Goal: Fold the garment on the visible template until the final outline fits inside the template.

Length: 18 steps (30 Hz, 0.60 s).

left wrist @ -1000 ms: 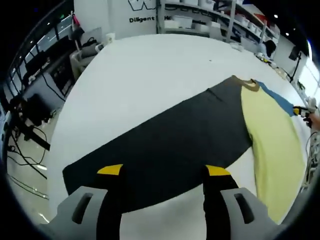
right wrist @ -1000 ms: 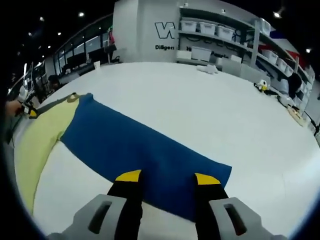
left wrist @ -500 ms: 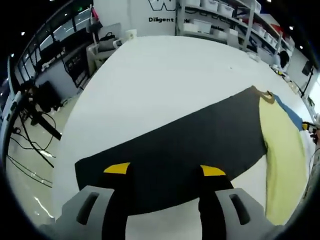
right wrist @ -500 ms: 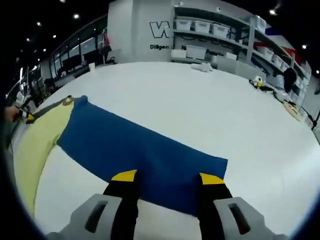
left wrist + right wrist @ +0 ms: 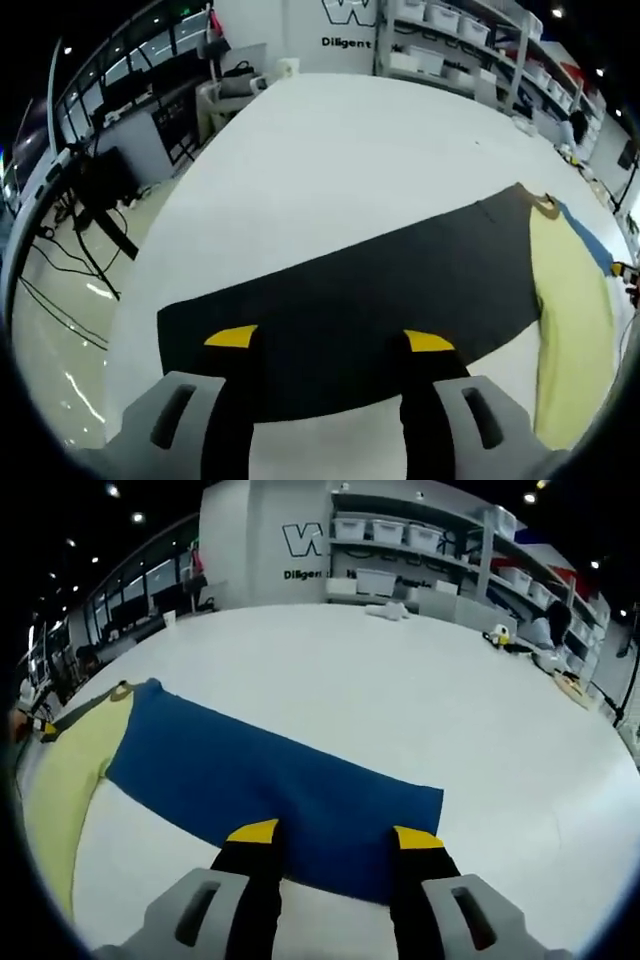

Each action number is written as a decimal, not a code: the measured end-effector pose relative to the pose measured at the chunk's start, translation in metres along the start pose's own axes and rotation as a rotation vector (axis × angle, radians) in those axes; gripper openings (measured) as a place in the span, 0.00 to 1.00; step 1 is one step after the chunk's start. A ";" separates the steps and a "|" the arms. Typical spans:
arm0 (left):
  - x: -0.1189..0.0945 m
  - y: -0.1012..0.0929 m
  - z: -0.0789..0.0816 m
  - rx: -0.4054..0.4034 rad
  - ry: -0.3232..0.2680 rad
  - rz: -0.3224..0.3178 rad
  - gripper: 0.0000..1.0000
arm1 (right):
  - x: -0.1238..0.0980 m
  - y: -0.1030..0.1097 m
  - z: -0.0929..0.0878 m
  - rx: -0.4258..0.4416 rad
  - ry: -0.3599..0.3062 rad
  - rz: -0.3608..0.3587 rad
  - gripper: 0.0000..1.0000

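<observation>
The white table (image 5: 330, 150) is very big and smooth, and its far edge is cut off by the round picture in both views. A visible template on it is hard to make out; I cannot tell where its outline runs.

The garment (image 5: 560, 320) lies flat on the table with both sleeves spread out. Its body is pale yellow and only a part of it shows, at the right side of the left gripper view and at the left side of the right gripper view. The dark grey sleeve (image 5: 380, 290) is a long soft band with a straight end at the left. The blue sleeve (image 5: 270, 780) is a similar long band of matte cloth, and its straight end points to the right. A small tan collar (image 5: 545, 205) sits where the sleeves meet, but it is too small to see in detail.

The left gripper (image 5: 330, 340) has its jaws wide apart, and the yellow tips are over the near edge of the dark grey sleeve. The right gripper (image 5: 333, 833) is also spread wide, its tips over the near edge of the blue sleeve close to the cuff. If the tips touch the cloth, I cannot tell.

Far behind are shelves (image 5: 420, 540) with pale boxes, blurred.
</observation>
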<state>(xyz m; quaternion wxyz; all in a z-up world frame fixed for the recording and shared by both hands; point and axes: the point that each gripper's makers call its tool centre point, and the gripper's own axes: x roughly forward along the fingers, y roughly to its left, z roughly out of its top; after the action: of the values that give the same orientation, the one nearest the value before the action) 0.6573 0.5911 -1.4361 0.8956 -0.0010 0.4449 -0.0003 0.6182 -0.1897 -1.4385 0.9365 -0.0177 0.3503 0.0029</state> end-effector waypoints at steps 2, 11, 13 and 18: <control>-0.001 -0.001 0.000 -0.003 0.003 0.000 0.59 | 0.001 0.001 0.001 0.000 0.006 0.007 0.37; -0.012 -0.017 0.024 0.027 -0.076 -0.055 0.61 | 0.009 0.058 0.047 -0.103 -0.068 0.146 0.38; -0.014 -0.026 0.031 0.041 -0.085 -0.069 0.60 | 0.020 0.088 0.059 -0.141 -0.089 0.201 0.37; -0.011 -0.052 0.043 0.088 -0.112 -0.112 0.61 | 0.045 0.159 0.081 -0.182 -0.114 0.304 0.35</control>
<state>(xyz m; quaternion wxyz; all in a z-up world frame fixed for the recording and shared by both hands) 0.6846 0.5395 -1.4013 0.9167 0.0136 0.3931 -0.0697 0.7027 -0.0279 -1.4123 0.9381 -0.0489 0.2936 0.1770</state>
